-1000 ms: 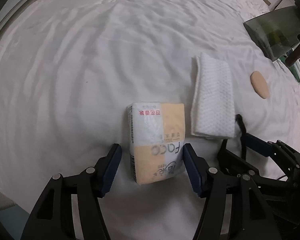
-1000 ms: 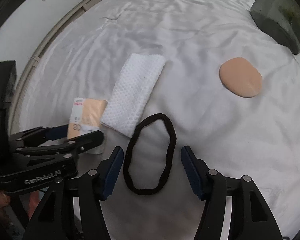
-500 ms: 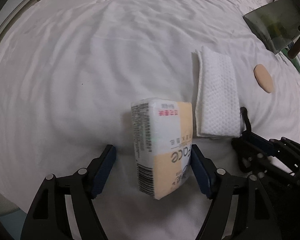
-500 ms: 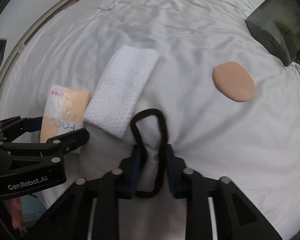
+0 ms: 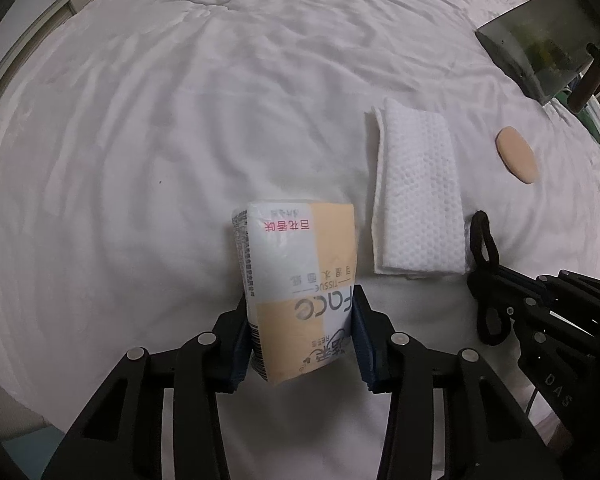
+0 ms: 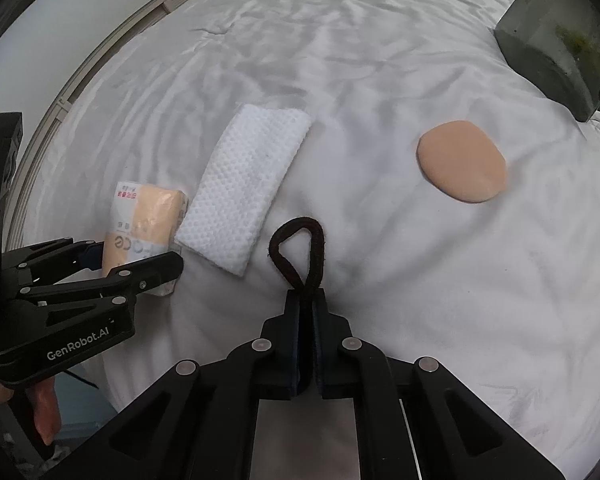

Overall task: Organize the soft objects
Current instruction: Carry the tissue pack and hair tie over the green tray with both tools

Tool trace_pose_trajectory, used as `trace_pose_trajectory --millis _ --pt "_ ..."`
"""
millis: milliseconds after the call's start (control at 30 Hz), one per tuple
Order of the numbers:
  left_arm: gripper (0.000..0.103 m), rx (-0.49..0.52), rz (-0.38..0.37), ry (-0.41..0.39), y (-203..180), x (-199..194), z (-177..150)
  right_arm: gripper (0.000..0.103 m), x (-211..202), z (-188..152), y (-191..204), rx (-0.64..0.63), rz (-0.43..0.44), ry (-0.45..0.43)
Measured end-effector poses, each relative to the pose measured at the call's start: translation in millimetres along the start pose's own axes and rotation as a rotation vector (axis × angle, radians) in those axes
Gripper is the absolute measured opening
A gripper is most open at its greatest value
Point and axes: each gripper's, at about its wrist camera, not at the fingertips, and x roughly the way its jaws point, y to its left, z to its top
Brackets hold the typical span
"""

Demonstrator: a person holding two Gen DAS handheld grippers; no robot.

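My left gripper [image 5: 300, 320] is shut on a white-and-orange tissue pack [image 5: 296, 272], which also shows in the right wrist view [image 6: 144, 224]. My right gripper [image 6: 306, 300] is shut on a black hair band [image 6: 300, 252], pinched into a loop; the band also shows in the left wrist view [image 5: 484, 240]. A folded white cloth [image 5: 416, 196] lies on the bed between the pack and the band, seen also in the right wrist view [image 6: 244, 192]. A beige oval powder puff [image 6: 462, 160] lies farther right, seen also in the left wrist view [image 5: 516, 154].
Everything sits on a wrinkled white bedsheet [image 5: 220, 80]. A dark glass tank [image 6: 556, 32] stands at the back right, seen also in the left wrist view [image 5: 540, 44]. The bed's edge and a pale frame [image 6: 100, 64] run along the left.
My left gripper closed on the tissue pack and lifted its near end. My right gripper closed on the hair band, squeezing it from a wide oval into a narrow loop.
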Motion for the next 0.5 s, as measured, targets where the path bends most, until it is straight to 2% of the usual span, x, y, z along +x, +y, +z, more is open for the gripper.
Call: trace_pose_trajectory --millis 500 --pt "0.038 -0.003 0.019 0.002 -8.9 6.3 6.5 0.004 0.8 6.2 7.4 -0.001 -0.007 0.01"
